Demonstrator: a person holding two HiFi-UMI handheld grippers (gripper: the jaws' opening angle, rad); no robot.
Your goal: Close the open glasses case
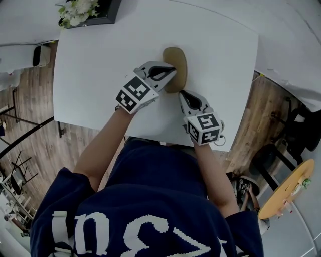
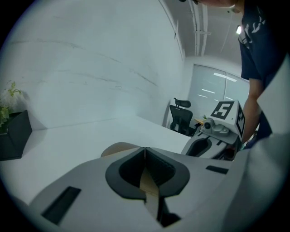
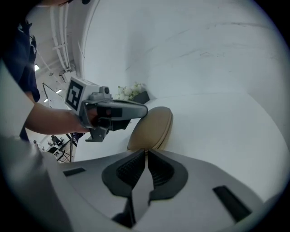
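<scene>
Head view looks steeply down from overhead, taking in the whole white table (image 1: 90, 75) from fairly far up. Left gripper view sits low and very close, looking across the tabletop at the tan glasses case (image 2: 118, 147). Right gripper view does likewise, angled in from the right. All three share that case.

Glasses case (image 1: 176, 56) tan — table (image 1: 100, 65) white — marker cubes (image 1: 133, 94) black-white squares.

White table (image 1: 100, 60) with tan glasses case (image 1: 176, 56) and flower planter (image 1: 103, 15)

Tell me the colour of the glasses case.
Tan glasses case, best seen in the right gripper view.
</scene>
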